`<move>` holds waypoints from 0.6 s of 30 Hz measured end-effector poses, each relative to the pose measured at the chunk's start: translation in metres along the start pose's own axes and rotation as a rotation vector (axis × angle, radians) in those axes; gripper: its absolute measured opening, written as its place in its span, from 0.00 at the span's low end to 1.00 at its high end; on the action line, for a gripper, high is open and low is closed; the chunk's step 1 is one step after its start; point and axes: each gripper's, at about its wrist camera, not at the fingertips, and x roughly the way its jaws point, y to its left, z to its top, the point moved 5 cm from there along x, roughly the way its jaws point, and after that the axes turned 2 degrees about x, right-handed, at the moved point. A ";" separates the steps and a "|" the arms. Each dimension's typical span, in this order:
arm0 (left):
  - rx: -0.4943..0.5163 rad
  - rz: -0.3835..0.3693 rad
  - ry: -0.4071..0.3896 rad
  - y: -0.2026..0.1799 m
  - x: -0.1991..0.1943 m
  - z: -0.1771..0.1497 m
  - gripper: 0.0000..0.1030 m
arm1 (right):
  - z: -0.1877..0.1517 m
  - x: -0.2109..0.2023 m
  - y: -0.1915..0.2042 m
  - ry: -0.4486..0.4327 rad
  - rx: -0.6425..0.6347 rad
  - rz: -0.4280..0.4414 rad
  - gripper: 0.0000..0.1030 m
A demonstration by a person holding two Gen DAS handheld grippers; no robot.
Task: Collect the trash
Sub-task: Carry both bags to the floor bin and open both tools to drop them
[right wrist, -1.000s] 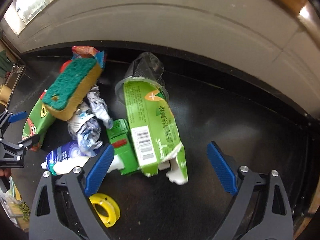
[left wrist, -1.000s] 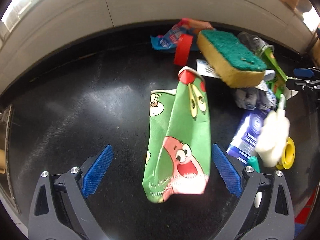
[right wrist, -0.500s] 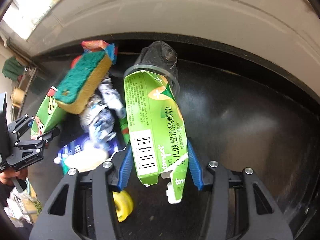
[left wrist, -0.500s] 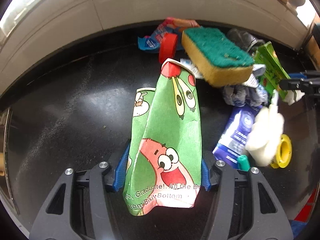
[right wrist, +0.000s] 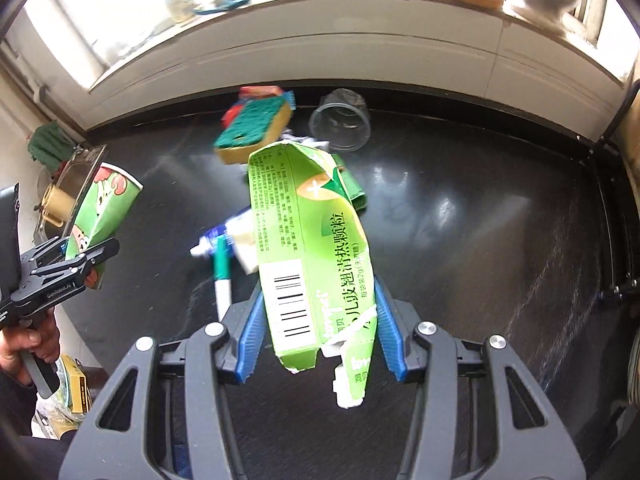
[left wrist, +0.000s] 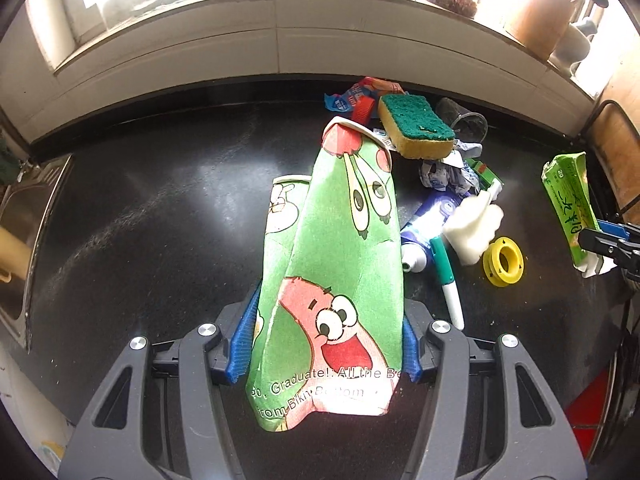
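Trash fills both grippers at once. The left gripper (left wrist: 326,344) pinches a flattened green paper cup (left wrist: 340,264) by its lower end, blue pads pressed on either edge, so the crushed cup stands up ahead of the fingers, clear of the black counter (left wrist: 160,220). Cartoon faces cover it, and print near the fingers reads "Graduate!: All the Be…" and "from Bikini Bottom", partly cut off. The right gripper (right wrist: 318,336) clamps a torn green carton (right wrist: 312,256) the same way — pads on its two long sides, ragged end hanging below the fingers. It carries a barcode, dense Chinese print and a white word I cannot read.

Gripping each piece by the near end seems meant to keep it hanging free for carrying off. Beyond the fingertips the rest waits: a sponge (left wrist: 416,128), a clear plastic cup (right wrist: 340,124), a green marker (left wrist: 446,276), a yellow ring (left wrist: 503,261) and a blue tube (left wrist: 424,224).
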 end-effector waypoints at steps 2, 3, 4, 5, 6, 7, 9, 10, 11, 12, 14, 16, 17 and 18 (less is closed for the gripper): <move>-0.011 0.009 -0.009 0.004 -0.011 -0.009 0.55 | -0.005 -0.003 0.018 -0.011 -0.016 0.006 0.48; -0.019 0.013 -0.015 0.008 -0.014 -0.012 0.55 | -0.006 -0.005 0.026 -0.014 -0.025 0.012 0.48; -0.034 0.019 -0.024 0.014 -0.023 -0.020 0.55 | -0.008 -0.006 0.038 -0.017 -0.041 0.019 0.48; -0.047 0.026 -0.031 0.021 -0.028 -0.025 0.55 | -0.009 -0.006 0.049 -0.020 -0.058 0.026 0.48; -0.067 0.039 -0.042 0.031 -0.035 -0.033 0.55 | -0.011 -0.006 0.065 -0.023 -0.085 0.038 0.48; -0.081 0.048 -0.050 0.038 -0.040 -0.038 0.55 | -0.012 -0.005 0.077 -0.026 -0.105 0.048 0.48; -0.117 0.073 -0.063 0.058 -0.053 -0.055 0.55 | -0.017 -0.002 0.108 -0.023 -0.154 0.079 0.48; -0.140 0.095 -0.072 0.071 -0.060 -0.067 0.55 | -0.020 0.001 0.128 -0.016 -0.185 0.103 0.48; -0.160 0.113 -0.078 0.081 -0.066 -0.078 0.55 | -0.023 0.005 0.147 -0.010 -0.216 0.125 0.48; -0.183 0.127 -0.082 0.093 -0.072 -0.090 0.55 | -0.027 0.008 0.166 -0.004 -0.247 0.147 0.48; -0.247 0.174 -0.084 0.121 -0.085 -0.124 0.55 | -0.041 0.019 0.217 0.023 -0.327 0.206 0.48; -0.311 0.215 -0.078 0.147 -0.095 -0.161 0.55 | -0.059 0.031 0.264 0.059 -0.392 0.260 0.48; -0.340 0.233 -0.071 0.158 -0.099 -0.178 0.55 | -0.068 0.038 0.287 0.082 -0.422 0.289 0.48; -0.370 0.251 -0.062 0.168 -0.101 -0.197 0.55 | -0.079 0.045 0.309 0.105 -0.449 0.315 0.48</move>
